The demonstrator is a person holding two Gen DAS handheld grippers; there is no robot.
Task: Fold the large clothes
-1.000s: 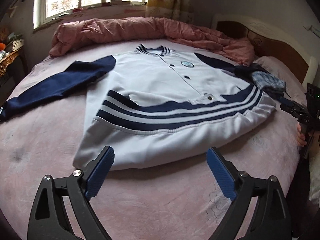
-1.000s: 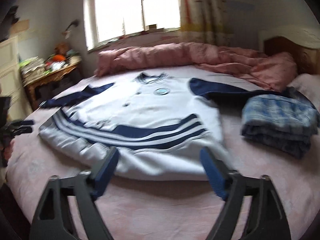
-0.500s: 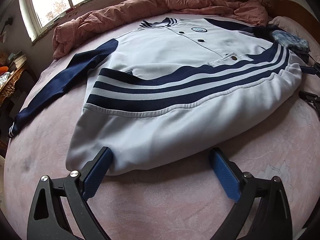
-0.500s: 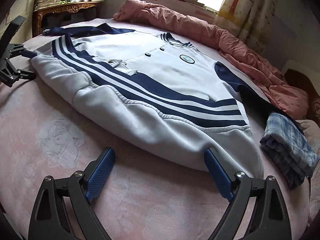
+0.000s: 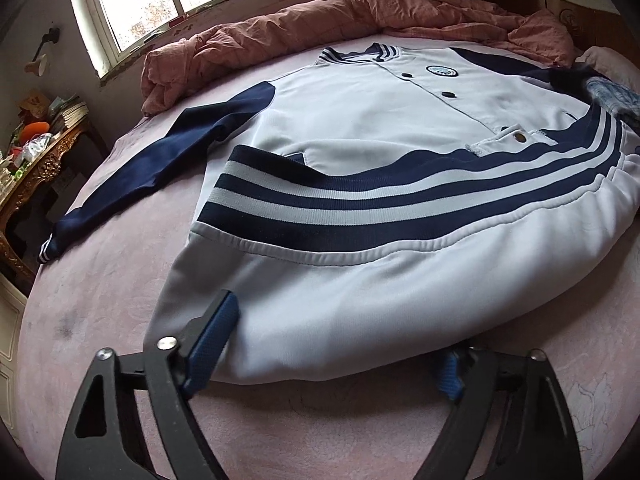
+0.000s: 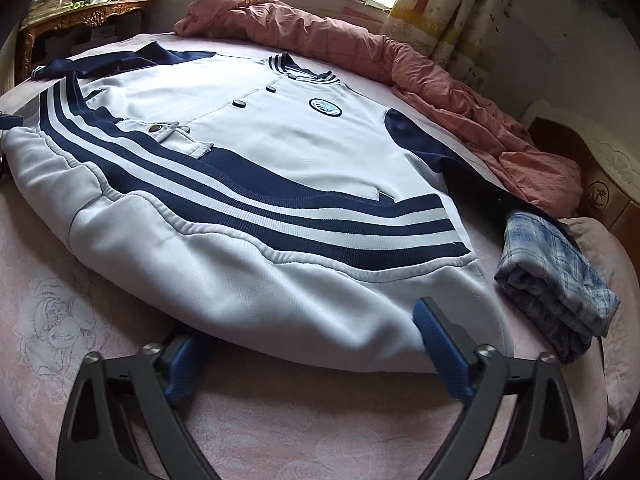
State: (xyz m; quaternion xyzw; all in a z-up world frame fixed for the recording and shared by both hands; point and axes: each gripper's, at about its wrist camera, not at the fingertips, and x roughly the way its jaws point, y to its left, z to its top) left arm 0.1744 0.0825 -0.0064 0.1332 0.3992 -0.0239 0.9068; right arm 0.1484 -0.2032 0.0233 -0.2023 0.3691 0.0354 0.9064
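A white jacket (image 5: 380, 136) with navy sleeves and navy stripes lies flat and spread on the pink bed; it also shows in the right wrist view (image 6: 280, 152). My left gripper (image 5: 332, 344) is open at the jacket's bottom hem near its left corner, one finger (image 5: 212, 332) lying on the cloth, the other (image 5: 450, 376) partly hidden under the hem. My right gripper (image 6: 308, 344) is open at the hem near the right corner, one finger (image 6: 436, 336) on the cloth, the other (image 6: 182, 368) tucked under the edge.
A folded blue plaid garment (image 6: 556, 280) lies right of the jacket. A crumpled pink quilt (image 5: 320, 28) runs along the far side under the window. A cluttered gilt side table (image 5: 36, 152) stands left; a wooden headboard (image 6: 600, 172) is right.
Both grippers have moved forward and down to the jacket's bottom hem; the hem now lies between the open fingers of each. The jacket itself has not moved.
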